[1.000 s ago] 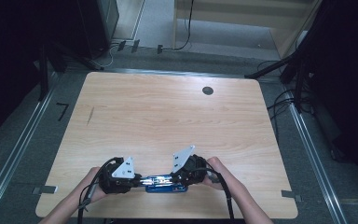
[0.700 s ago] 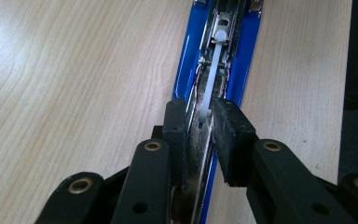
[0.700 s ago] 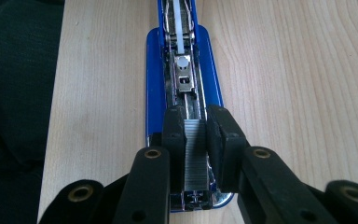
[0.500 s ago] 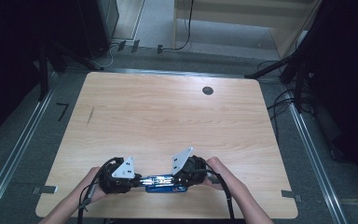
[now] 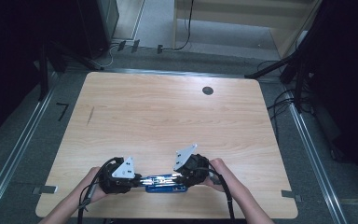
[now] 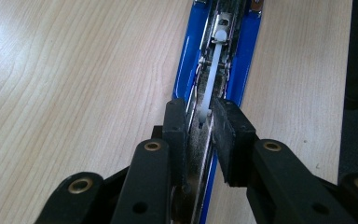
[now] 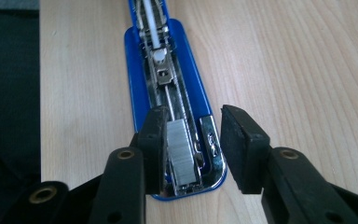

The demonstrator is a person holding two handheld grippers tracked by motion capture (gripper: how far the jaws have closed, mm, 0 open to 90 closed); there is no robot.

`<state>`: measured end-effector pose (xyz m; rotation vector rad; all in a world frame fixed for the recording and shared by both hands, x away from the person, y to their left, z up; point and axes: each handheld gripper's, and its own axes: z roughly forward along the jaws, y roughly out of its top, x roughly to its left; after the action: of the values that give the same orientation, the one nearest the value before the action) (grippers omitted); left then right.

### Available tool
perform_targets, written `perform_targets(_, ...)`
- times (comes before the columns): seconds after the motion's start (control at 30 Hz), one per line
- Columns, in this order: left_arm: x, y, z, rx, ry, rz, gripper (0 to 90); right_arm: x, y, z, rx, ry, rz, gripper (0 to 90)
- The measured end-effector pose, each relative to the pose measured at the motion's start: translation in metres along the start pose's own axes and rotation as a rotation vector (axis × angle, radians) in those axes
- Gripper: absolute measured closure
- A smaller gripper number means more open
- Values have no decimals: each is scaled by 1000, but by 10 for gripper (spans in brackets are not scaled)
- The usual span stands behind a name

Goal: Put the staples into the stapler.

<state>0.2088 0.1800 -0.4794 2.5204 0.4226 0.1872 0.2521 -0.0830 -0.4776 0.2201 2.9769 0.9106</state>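
Note:
A blue stapler [image 5: 164, 182] lies opened flat near the table's front edge, between my two grippers. My left gripper [image 6: 200, 123] is shut on the bare metal rail at one end of the stapler [image 6: 186, 60]; a white plastic rod runs along that rail. At the other end my right gripper [image 7: 193, 126] stands open and its jaws have just been opening. Between them lie the chrome nose of the stapler [image 7: 193, 88] and a strip of staples [image 7: 182, 149] seated in the channel. The left pad is close beside the strip and the right pad stands apart. Both hands rest on the table.
The wooden table [image 5: 168, 121] stretches bare beyond the stapler, with a round cable hole [image 5: 208, 90] at the far right and a dark streak [image 5: 90, 115] at the left. The front edge is just behind the hands. Cables and metal rails lie on the floor around the table.

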Motion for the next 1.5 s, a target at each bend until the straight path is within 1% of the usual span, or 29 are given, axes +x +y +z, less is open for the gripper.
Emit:
perform_targets(0.03,0,0,0,0,0,0,760,1,1,1,1,-13,20,611)
perform_targets(0.2,0,0,0,-2,1,1,760,4,6,5,-4,-48,91,587)
perform_targets(0.27,0,0,0,-2,1,1,760,5,8,7,-3,-75,116,582)
perform_targets(0.33,0,0,0,-3,2,1,760,5,9,9,0,-79,135,572)
perform_targets(0.37,0,0,0,-2,2,1,760,5,10,11,4,-89,144,571)
perform_targets(0.43,0,0,0,-2,1,2,759,5,10,12,14,-94,151,560)
perform_targets(0.5,0,0,0,-3,1,2,759,6,9,13,16,-110,154,559)
perform_targets(0.53,0,0,0,-3,1,3,759,6,8,14,15,-114,165,559)
perform_targets(0.6,0,0,0,-3,2,3,759,6,7,14,18,-118,169,563)
perform_targets(0.7,-1,0,0,-4,3,3,759,4,5,14,9,-103,185,565)
perform_targets(0.83,-1,0,0,-3,5,5,756,6,6,14,12,-109,177,585)
perform_targets(0.9,-1,0,0,-6,6,6,751,5,5,15,11,-107,186,595)
perform_targets(0.93,0,0,1,-6,23,6,721,5,5,15,5,-105,183,597)
perform_targets(0.97,1,0,1,-9,24,-3,672,5,5,15,4,-102,189,597)
perform_targets(1.03,3,-1,1,-10,10,-12,654,4,4,15,3,-101,190,597)
perform_targets(1.13,5,-2,1,-13,13,-27,625,5,5,15,5,-103,191,600)
perform_targets(1.2,6,-3,0,-9,12,-29,609,5,5,15,4,-103,192,607)
perform_targets(1.3,8,-5,-2,-4,8,-43,583,5,4,15,3,-99,203,622)
perform_targets(1.37,9,-7,-3,-7,6,-54,578,6,4,15,3,-101,195,631)
perform_targets(1.5,11,-10,-5,-6,0,-68,571,6,5,15,6,-102,195,636)
